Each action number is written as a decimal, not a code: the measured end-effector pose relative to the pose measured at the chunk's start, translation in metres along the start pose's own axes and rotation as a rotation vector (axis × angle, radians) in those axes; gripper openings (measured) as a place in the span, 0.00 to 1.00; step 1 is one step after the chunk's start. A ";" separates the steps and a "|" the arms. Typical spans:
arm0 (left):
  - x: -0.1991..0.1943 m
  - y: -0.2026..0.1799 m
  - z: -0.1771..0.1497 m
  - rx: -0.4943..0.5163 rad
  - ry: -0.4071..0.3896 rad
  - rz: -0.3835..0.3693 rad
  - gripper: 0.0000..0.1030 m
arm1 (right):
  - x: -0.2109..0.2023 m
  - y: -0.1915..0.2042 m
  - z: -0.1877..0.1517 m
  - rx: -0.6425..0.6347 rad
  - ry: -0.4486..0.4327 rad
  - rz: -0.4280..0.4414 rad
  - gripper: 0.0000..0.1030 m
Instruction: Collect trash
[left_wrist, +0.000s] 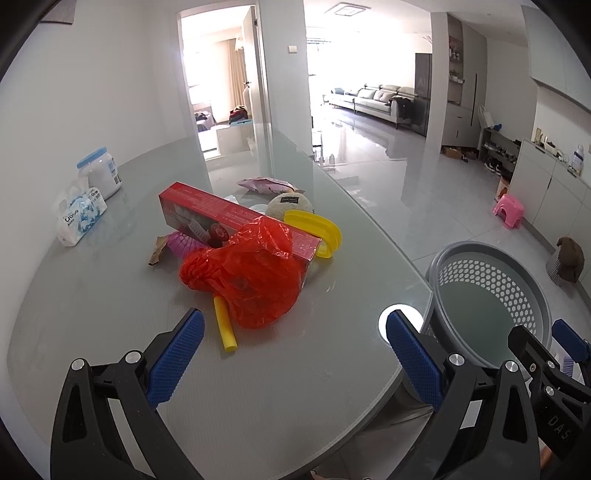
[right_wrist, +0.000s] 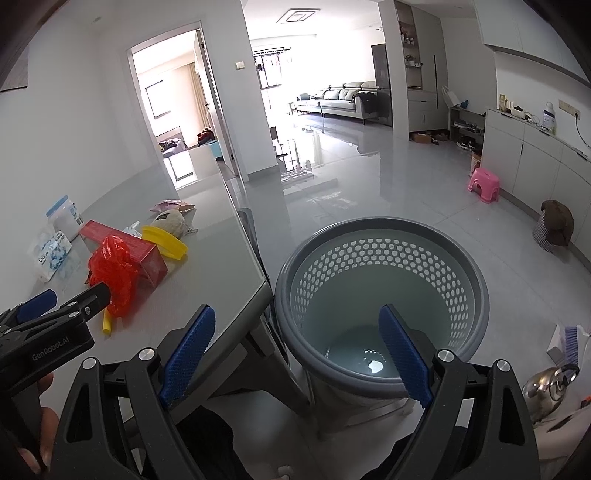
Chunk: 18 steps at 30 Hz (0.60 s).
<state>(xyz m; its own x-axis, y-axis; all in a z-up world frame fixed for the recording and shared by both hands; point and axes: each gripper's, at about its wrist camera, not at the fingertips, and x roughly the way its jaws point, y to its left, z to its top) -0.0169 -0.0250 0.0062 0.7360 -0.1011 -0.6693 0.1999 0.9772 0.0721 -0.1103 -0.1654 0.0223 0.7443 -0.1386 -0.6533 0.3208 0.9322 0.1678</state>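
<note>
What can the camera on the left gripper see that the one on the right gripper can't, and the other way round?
Only the left view shows the purple ribbed thing and brown scrap tucked behind the red bag.

Only the right view shows the basket's bottom, the metal kettle and the brush on the floor.

Both show the table, red box, yellow tube, basket, pink stool and sofa.

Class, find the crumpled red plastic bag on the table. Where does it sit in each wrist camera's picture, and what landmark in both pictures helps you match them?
Left wrist view: the red plastic bag lies near the picture's centre, in front of the red box.
Right wrist view: the bag is at the left, mid-height.
Shared landmark: the grey perforated basket beside the table.
</note>
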 end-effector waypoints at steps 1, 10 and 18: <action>0.000 0.000 0.000 -0.001 0.001 0.000 0.94 | 0.000 0.000 0.000 -0.001 0.001 0.000 0.84; 0.003 0.003 -0.002 -0.009 0.011 -0.003 0.94 | 0.003 0.002 0.000 -0.001 0.008 0.004 0.84; 0.013 0.009 -0.006 -0.021 0.056 -0.015 0.94 | 0.011 0.008 -0.001 -0.019 0.017 0.044 0.83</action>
<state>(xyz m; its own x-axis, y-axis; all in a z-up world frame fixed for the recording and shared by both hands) -0.0094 -0.0161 -0.0067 0.6955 -0.1059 -0.7107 0.1967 0.9794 0.0465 -0.0998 -0.1588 0.0160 0.7471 -0.0917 -0.6583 0.2765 0.9436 0.1823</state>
